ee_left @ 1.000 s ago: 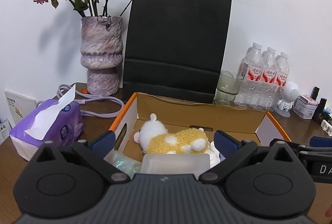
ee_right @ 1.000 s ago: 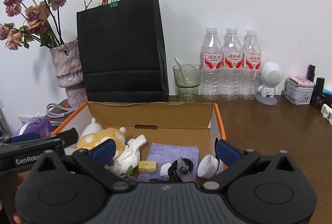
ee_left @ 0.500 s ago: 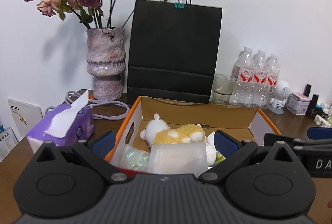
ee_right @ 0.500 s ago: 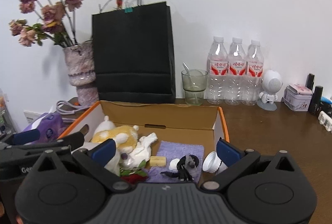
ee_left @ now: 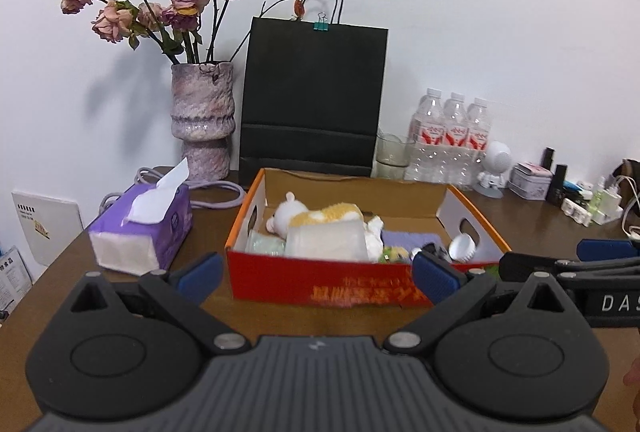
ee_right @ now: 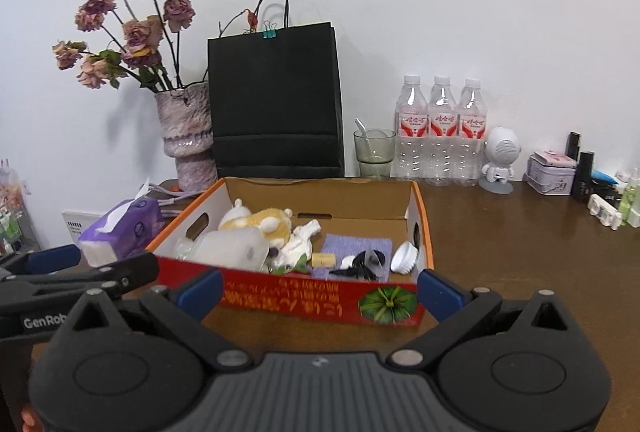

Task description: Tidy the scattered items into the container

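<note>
1. The left gripper [ee_left: 316,274] hangs nearest the lens at 6 o'clock, its blue-padded fingers spread wide with nothing between them.
2. The right gripper [ee_right: 320,288] sits the same way in its own view, fingers wide apart and empty, in front of the box's red near wall.
3. Just beyond both, the cardboard box [ee_right: 304,296] rests on the brown table [ee_right: 520,252], orange-rimmed and open-topped.
4. Inside it, at 10 o'clock, lies a yellow-and-white plush toy [ee_right: 264,222] with a clear plastic pack [ee_left: 326,242] leaning on it.
5. A purple cloth [ee_right: 360,246] covers the box floor toward 2 o'clock, carrying a small black item [ee_right: 362,264]; a white cap [ee_right: 404,258] lies against the right-hand wall.
6. Outside the box at 9 o'clock stands a purple tissue pack [ee_left: 144,228].
7. Farther back at 12 o'clock, a black paper bag [ee_right: 276,104] stands against the wall, a vase of dried roses [ee_right: 186,136] at 11 o'clock beside it.
8. At 1 o'clock stand a glass [ee_right: 374,152] and three water bottles [ee_right: 440,132].
</note>
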Motion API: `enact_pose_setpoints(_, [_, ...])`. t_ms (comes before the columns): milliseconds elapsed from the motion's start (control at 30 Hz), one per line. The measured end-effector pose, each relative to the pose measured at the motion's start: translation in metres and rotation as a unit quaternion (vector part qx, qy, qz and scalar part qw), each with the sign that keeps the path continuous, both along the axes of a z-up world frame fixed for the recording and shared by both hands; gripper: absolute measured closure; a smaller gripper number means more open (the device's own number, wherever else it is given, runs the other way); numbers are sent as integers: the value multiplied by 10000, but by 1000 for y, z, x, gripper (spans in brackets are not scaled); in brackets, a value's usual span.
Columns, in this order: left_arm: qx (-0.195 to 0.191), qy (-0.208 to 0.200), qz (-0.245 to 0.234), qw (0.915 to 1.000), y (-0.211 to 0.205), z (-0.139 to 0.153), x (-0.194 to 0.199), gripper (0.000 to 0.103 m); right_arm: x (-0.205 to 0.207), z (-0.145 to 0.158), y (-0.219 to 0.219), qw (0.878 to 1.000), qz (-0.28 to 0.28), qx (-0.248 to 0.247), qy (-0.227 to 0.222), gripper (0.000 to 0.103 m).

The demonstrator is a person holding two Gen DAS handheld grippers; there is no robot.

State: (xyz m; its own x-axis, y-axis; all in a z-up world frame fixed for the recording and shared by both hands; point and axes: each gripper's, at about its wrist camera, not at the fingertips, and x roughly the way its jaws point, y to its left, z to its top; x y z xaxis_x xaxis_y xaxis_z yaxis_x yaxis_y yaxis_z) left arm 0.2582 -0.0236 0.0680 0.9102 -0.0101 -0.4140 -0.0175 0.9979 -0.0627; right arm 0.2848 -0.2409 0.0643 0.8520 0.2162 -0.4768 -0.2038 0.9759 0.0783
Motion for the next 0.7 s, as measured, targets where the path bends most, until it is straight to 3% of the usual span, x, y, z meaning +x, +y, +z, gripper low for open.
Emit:
enact_pose_setpoints(333, [-39, 157, -33, 9999, 4, -7, -43, 0, -50, -11, 3, 9999, 72, -93, 67, 0])
enact_pose_setpoints(700, [-44, 193, 39, 9998, 6, -8, -57, 0, -67, -12, 4, 9998, 107, -166, 82, 0])
